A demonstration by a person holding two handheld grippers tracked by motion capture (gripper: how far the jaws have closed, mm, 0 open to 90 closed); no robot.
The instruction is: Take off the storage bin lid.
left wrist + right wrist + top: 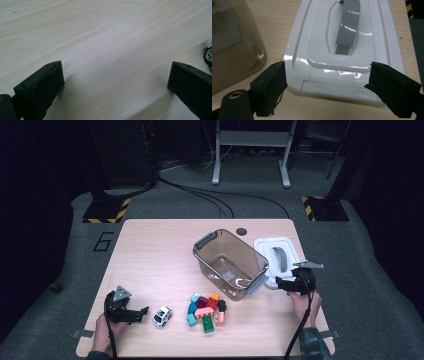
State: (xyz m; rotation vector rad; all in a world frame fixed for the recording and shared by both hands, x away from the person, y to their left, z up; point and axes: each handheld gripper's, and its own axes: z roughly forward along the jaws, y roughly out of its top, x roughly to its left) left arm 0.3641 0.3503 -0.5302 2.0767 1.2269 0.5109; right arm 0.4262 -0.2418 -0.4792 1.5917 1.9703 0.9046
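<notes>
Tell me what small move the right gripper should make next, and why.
Probably draw the right gripper back from the white lid. Its jaws stand open and clear of the lid, which lies flat on the table beside the clear bin, so nothing is held.

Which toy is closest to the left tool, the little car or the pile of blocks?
The little white toy car. It sits just right of the left tool, while the pile of colourful blocks lies farther right, in front of the clear bin.
</notes>
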